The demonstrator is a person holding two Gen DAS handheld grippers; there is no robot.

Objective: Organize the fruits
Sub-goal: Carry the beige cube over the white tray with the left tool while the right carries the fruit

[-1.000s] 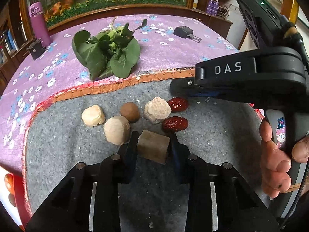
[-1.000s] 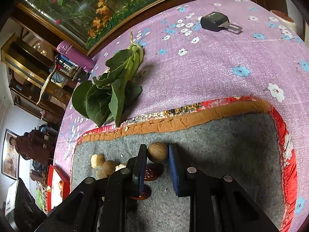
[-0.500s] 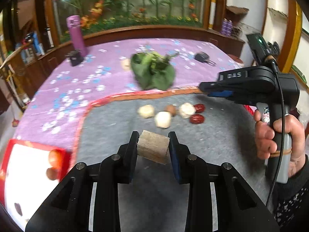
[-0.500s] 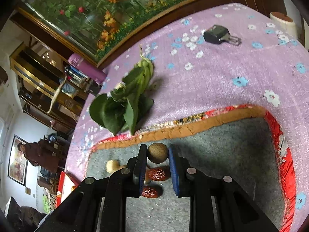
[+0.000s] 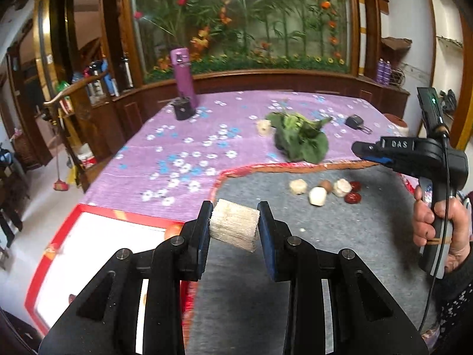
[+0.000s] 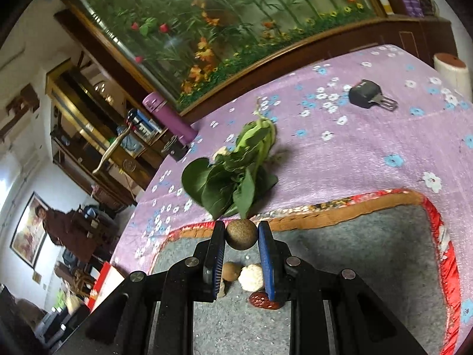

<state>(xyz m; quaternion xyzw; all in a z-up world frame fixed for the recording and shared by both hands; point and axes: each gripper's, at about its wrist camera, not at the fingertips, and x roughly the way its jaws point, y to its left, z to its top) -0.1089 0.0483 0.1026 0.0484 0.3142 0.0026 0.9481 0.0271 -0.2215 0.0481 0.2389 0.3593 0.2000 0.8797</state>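
Pale block (image 5: 235, 228): fibrous, cut-ended piece, clenched between both pads of the left claw (image 5: 235, 227); held clear above the grey mat (image 5: 340, 236), near the mat's 9 o'clock edge.
Left claw state: grasping the pale block, pads pressed on its two ends.
Brown round fruit (image 6: 241, 234): pinched between the pads of the right claw (image 6: 241, 234), raised above the grey mat (image 6: 354, 251).
Right claw state: grasping the brown round fruit; a person's hand (image 5: 434, 222) grips the handle at 3 o'clock in the left view.
Loose pieces (image 5: 317, 195): pale lumps, a small brown ball and red dates (image 5: 352, 197) clustered on the mat at about 1 o'clock from the pale block; apart from both claws.
Red-rimmed tray (image 5: 53, 248): white inside, at 8 o'clock of the pale block, just beside the mat; contents blurred.
Leafy greens (image 5: 300, 140): on the purple flowered cloth (image 5: 177, 159) covering the worktop, beyond the mat at 12 o'clock.
Purple bottle (image 5: 184, 74): upright at the worktop's far edge, 11 o'clock.
Black key fob (image 6: 368, 93): on the cloth, 1 o'clock, well apart from the fruit.
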